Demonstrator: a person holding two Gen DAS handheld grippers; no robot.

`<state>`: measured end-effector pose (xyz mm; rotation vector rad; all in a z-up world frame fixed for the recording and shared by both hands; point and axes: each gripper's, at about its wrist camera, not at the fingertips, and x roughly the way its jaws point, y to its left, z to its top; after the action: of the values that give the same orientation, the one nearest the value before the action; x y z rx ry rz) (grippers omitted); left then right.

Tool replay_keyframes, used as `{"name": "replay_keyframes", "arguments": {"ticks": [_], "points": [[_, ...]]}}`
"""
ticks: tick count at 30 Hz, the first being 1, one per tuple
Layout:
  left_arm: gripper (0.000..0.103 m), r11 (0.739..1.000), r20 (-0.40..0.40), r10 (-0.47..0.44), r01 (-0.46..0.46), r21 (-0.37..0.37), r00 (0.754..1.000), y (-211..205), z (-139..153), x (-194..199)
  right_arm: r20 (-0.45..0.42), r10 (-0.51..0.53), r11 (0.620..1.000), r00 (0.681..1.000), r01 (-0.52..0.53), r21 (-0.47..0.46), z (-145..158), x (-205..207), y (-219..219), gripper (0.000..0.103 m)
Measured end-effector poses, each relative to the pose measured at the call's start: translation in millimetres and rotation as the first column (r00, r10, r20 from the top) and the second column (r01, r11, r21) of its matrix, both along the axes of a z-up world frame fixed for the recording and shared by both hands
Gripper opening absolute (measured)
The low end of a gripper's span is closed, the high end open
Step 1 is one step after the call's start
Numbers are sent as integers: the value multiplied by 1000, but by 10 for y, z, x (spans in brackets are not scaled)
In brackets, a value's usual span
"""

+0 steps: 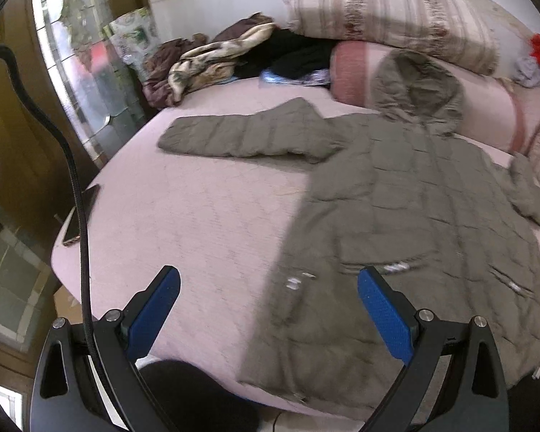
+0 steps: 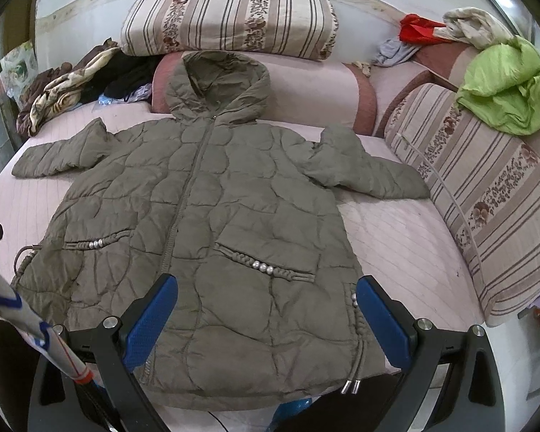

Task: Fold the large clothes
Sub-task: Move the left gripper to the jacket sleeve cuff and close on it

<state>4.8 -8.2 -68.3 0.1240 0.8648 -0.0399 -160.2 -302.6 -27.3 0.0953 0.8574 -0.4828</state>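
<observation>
We're hovering both grippers, left (image 1: pixel 268 309) and right (image 2: pixel 266 309), jaws wide apart and empty, over the coat (image 2: pixel 212 223); a sleeve (image 2: pixel 363 169) looks like the best first grab.

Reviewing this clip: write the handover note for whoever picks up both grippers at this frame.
Left gripper: jaws open, empty, hovering over the bed's near left edge beside the coat's hem.
Right gripper: jaws open, empty, above the coat's lower front.
Olive hooded puffer coat: lies flat, front up, zipped, on the pink bed. Both sleeves are spread out to the sides; the hood rests against the bolster.
Done: coat laid out. No fold made yet.
Left: fold the sleeves in, then the body.
</observation>
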Motion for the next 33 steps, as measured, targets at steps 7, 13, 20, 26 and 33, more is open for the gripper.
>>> {"name": "replay_keyframes", "arguments": {"ticks": [7, 13, 20, 26, 33], "points": [[90, 996, -39, 84, -85, -13, 996, 423, -190, 502, -34, 5, 1000, 999, -5, 0, -94, 187, 47, 101], [89, 984, -52, 157, -161, -72, 986, 828, -351, 1161, -50, 3, 1000, 999, -3, -4, -152, 321, 56, 101], [86, 953, -120, 243, -260, -155, 963, 1295, -668, 2094, -91, -26, 1000, 995, 27, 5, -294, 453, -18, 101], [78, 896, -216, 278, -334, -293, 936, 1654, -1045, 2829, -157, -71, 997, 985, 74, 14, -491, 571, -148, 101], [74, 802, -248, 305, -389, -454, 919, 1877, -1266, 3313, -204, -97, 995, 974, 102, 11, -655, 740, -228, 101]]}}
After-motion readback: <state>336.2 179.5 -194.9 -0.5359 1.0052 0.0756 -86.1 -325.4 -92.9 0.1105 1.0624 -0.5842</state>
